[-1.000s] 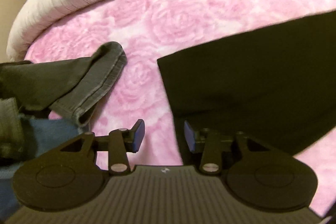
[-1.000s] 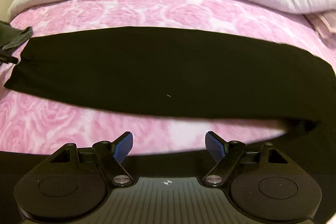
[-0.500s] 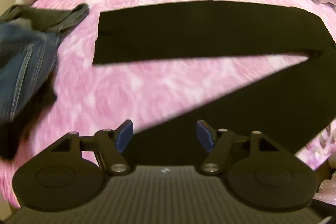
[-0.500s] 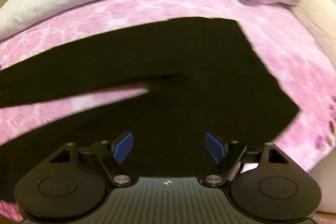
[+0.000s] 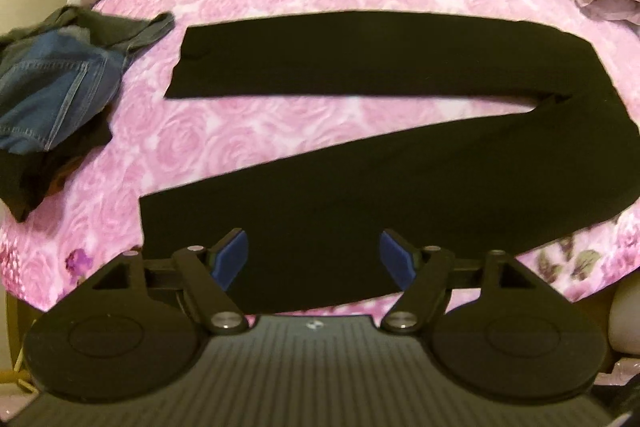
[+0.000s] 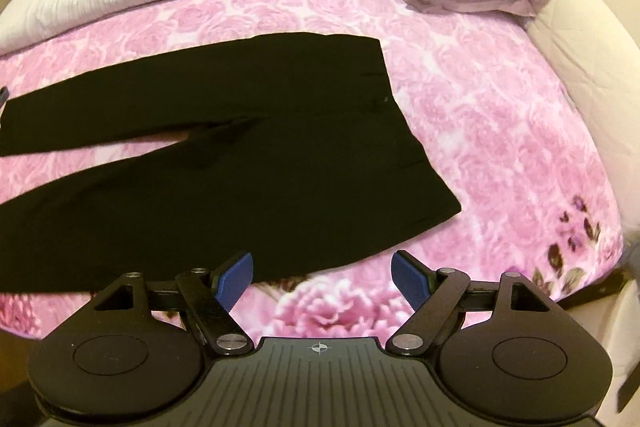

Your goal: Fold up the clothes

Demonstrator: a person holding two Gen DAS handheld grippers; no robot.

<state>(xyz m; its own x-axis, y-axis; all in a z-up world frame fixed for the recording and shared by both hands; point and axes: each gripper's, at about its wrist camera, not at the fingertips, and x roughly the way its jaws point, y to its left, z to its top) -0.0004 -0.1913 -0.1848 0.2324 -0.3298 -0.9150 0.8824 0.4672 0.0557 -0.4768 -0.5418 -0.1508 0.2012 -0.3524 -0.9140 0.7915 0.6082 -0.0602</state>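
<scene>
On pink bedspread [image 5: 248,143], black trousers [image 5: 400,187] flat, legs splayed; right edge bare

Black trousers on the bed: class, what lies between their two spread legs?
Only bare pink rose-patterned bedspread lies between the legs of the black trousers, a wedge narrowing toward the crotch; the left wrist view shows it best.

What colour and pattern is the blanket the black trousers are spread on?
Pink, with a rose print; the blanket under the black trousers shows best in the right wrist view.
</scene>
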